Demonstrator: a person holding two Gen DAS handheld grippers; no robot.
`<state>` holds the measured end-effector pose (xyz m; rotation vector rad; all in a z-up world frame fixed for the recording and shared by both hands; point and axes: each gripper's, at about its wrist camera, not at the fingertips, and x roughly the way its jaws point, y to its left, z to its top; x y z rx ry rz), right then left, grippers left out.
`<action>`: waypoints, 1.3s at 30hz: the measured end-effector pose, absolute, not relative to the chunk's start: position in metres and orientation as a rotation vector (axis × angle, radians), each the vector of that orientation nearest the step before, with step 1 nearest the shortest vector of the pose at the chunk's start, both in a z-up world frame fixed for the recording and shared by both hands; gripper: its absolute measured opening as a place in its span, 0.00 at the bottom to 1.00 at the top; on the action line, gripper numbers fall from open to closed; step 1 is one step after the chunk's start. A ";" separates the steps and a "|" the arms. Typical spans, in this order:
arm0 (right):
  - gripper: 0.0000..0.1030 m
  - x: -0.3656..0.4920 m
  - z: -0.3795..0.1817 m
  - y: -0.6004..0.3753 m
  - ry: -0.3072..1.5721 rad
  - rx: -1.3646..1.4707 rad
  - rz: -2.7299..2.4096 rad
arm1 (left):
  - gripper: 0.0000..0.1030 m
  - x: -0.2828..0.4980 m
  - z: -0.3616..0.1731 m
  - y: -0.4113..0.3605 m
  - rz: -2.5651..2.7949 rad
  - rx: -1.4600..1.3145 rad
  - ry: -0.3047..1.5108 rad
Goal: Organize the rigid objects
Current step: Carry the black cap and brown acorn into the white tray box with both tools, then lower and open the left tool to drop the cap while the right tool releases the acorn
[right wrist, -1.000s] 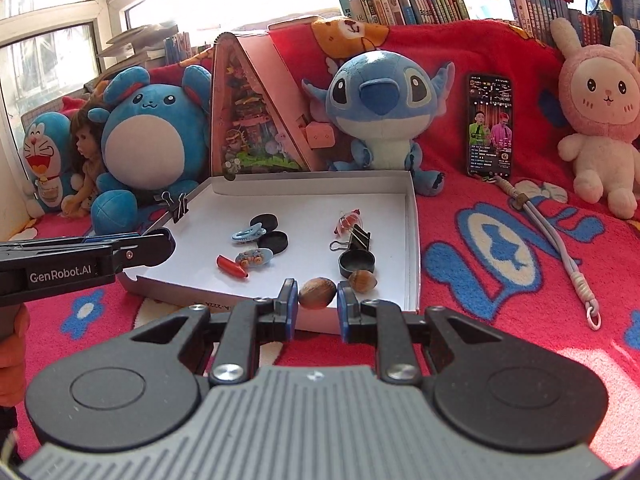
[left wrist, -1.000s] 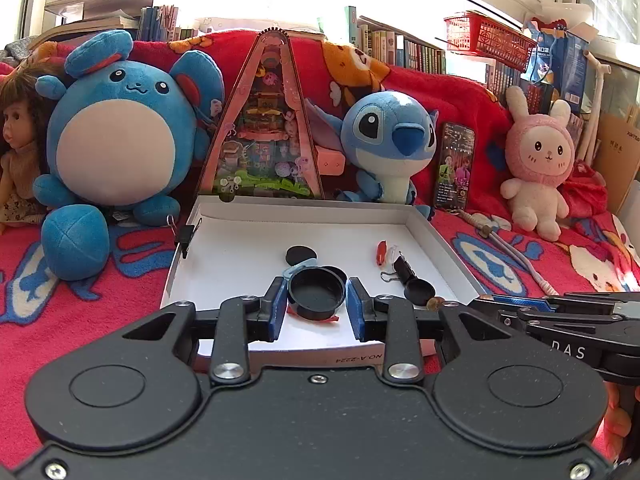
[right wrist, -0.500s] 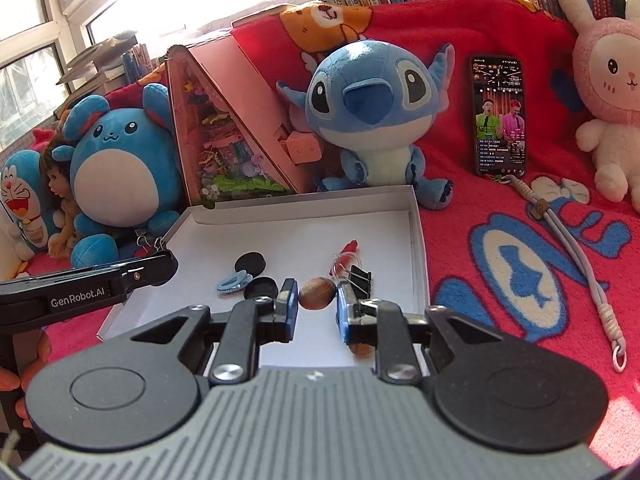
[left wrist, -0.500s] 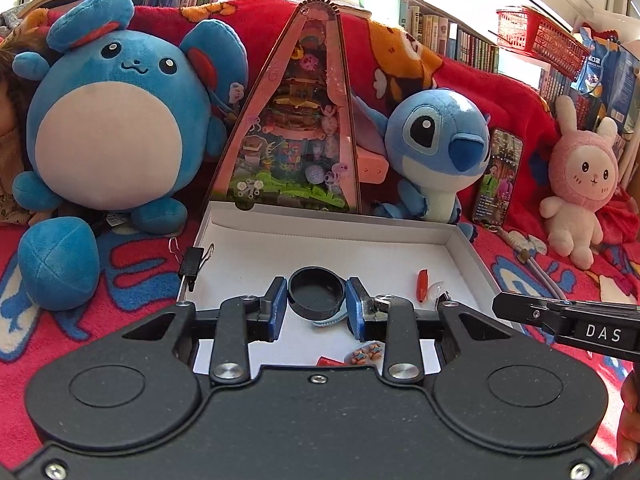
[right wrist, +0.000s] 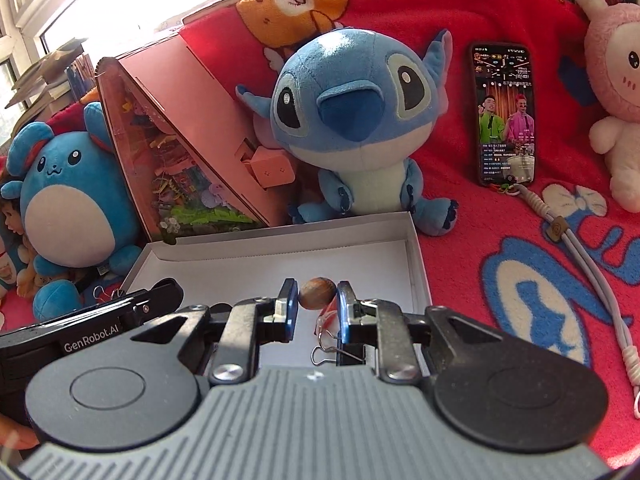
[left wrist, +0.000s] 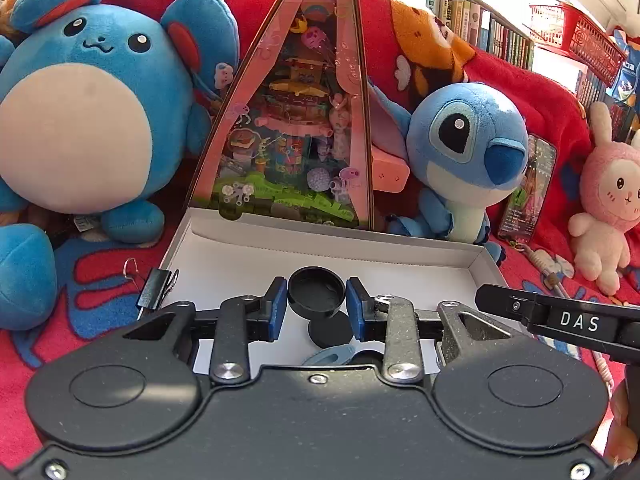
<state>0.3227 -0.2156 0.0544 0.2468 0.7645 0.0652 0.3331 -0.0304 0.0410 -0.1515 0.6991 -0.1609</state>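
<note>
My left gripper (left wrist: 316,300) is shut on a black round cap (left wrist: 316,290) and holds it above the white shallow box (left wrist: 328,254). Below it in the box lie a black disc (left wrist: 330,333) and a pale blue clip (left wrist: 330,355). My right gripper (right wrist: 317,305) is shut on a brown nut (right wrist: 317,293) over the same box (right wrist: 416,264). A red piece (right wrist: 327,316) and a wire binder clip (right wrist: 326,354) lie under its fingers. The right gripper's side shows in the left wrist view (left wrist: 560,318).
A pink triangular toy box (left wrist: 296,120) stands behind the white box, between a round blue plush (left wrist: 92,112) and a Stitch plush (left wrist: 464,156). A phone (right wrist: 505,114) leans on the red blanket, with a cord (right wrist: 592,276) and a pink bunny (left wrist: 608,196) at right. A black binder clip (left wrist: 154,288) grips the box's left wall.
Both grippers have moved forward over the box toward its back wall, each still holding its object. The plush toys and triangular box loom larger.
</note>
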 end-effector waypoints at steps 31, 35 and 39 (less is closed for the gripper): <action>0.25 0.374 0.021 -0.194 0.808 0.147 0.062 | 0.30 0.377 0.020 -0.066 -0.173 -0.009 0.784; 0.25 0.376 0.020 -0.196 0.812 0.153 0.061 | 0.30 0.379 0.015 -0.067 -0.165 -0.007 0.797; 0.25 0.378 0.017 -0.197 0.817 0.153 0.056 | 0.30 0.382 0.011 -0.067 -0.160 -0.010 0.804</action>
